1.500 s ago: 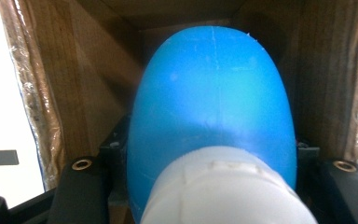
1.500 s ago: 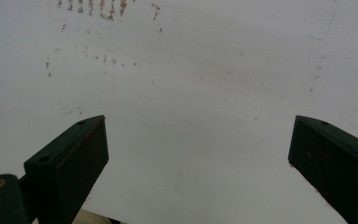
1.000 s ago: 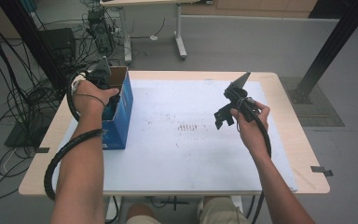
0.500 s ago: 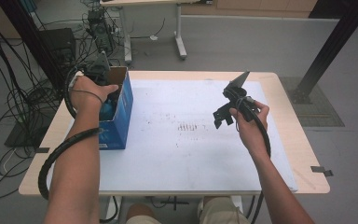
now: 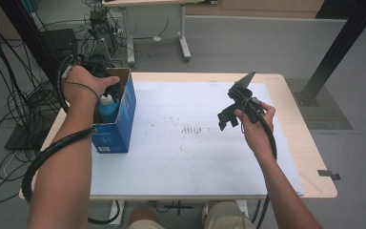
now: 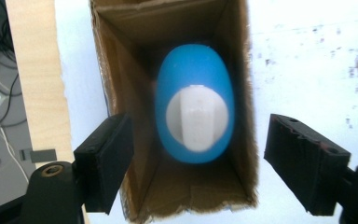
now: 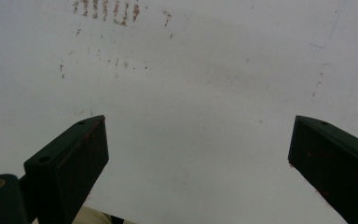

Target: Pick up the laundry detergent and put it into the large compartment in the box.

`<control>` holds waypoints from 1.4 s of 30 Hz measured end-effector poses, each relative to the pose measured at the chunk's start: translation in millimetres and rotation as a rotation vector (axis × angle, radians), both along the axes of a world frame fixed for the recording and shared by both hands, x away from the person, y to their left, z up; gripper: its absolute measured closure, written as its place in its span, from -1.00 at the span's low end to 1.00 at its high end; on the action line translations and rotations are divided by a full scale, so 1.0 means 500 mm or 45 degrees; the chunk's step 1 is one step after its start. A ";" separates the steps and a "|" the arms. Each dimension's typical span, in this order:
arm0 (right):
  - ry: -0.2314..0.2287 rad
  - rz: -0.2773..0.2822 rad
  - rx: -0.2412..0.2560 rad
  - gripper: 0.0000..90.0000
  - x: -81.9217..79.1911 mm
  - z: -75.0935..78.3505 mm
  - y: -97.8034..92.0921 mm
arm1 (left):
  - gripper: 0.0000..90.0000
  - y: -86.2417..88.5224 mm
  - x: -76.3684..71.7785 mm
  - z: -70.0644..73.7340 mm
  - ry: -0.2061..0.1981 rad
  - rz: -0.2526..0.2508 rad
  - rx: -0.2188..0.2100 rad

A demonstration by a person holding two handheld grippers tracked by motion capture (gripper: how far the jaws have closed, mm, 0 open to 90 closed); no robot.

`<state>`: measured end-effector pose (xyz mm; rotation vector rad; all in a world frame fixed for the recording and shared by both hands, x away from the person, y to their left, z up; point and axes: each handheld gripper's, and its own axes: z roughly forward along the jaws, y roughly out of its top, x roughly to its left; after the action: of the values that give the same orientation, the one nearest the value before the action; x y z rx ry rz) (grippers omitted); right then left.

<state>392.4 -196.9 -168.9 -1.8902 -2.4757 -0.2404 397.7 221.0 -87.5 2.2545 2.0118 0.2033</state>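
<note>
smooth plastic bottle (image 6: 196,102) in a matt cardboard box (image 6: 121,93).

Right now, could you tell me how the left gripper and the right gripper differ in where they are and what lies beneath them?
The left gripper hangs over the open cardboard box at the table's left edge, its jaws spread either side of a blue bottle with a white cap; the right gripper is over the bare white table mat, with nothing between its jaws. The left points straight down into the box; the right is held up, off the mat. Both are open and hold nothing.
</note>
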 end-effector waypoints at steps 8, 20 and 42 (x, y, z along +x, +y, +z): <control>-0.013 -0.002 -0.011 -0.89 0.006 0.017 -0.002 | -0.57 -0.030 -0.027 0.053 -0.063 -0.150 -0.003; -0.037 -0.015 -0.024 -0.89 0.025 0.048 -0.010 | -0.65 -0.121 -0.045 0.079 -0.106 -0.532 0.059; -0.001 -0.064 -0.028 -0.89 0.071 0.056 -0.034 | -0.64 -0.292 -0.109 0.060 -0.113 -1.356 0.213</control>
<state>428.0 -213.7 -140.7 -1.9624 -2.4435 -0.2157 343.1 75.1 -57.3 2.9673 0.5607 0.3439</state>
